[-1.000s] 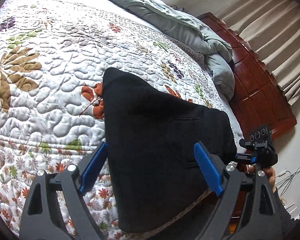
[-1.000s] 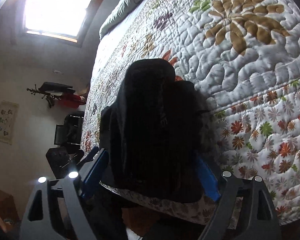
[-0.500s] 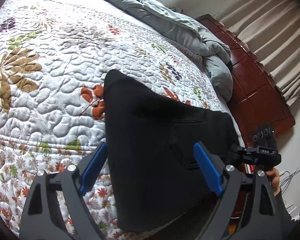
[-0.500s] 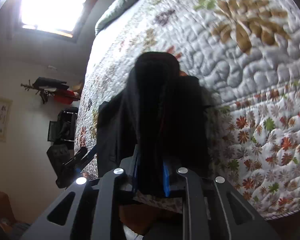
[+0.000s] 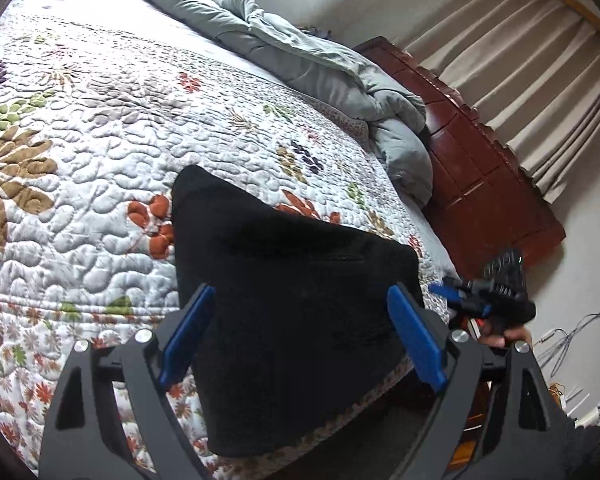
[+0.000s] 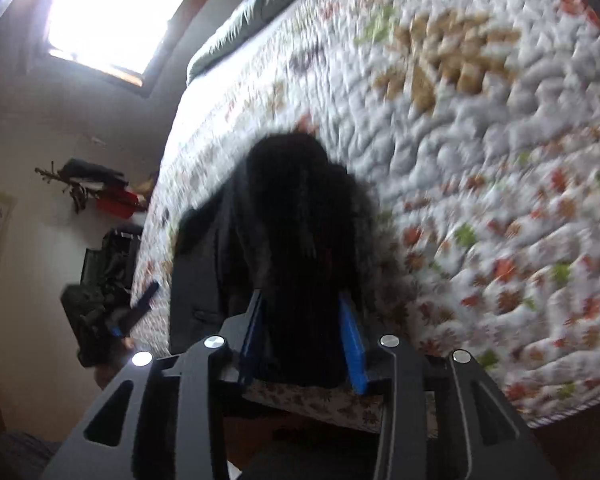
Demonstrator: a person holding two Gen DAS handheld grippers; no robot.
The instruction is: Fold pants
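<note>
Black pants (image 5: 292, 320) lie folded on the quilted floral bed (image 5: 100, 184), their near end hanging over the bed's front edge. My left gripper (image 5: 300, 288) hovers open above them, its blue pads wide on either side of the cloth and not touching it. In the blurred right wrist view, the right gripper (image 6: 300, 298) has the bunched pants edge (image 6: 296, 220) between its blue pads, and its jaws are opening. The right gripper (image 5: 460, 298) also shows in the left wrist view, just off the pants' right corner. The left gripper (image 6: 134, 308) appears at the bed's edge in the right wrist view.
A grey-green duvet (image 5: 300, 60) is heaped along the far side of the bed. A dark red wooden headboard (image 5: 488, 184) stands to the right with beige curtains (image 5: 540, 80) behind. Cables (image 5: 572, 340) lie on the floor. A bright window (image 6: 112, 20) and a coat rack (image 6: 88, 188) are at the left.
The right gripper's jaws went from wide to nearly shut on the bunched pants edge, then widened again. Seen from the left, it drew slightly right, off the pants' corner. The left gripper stayed open.
</note>
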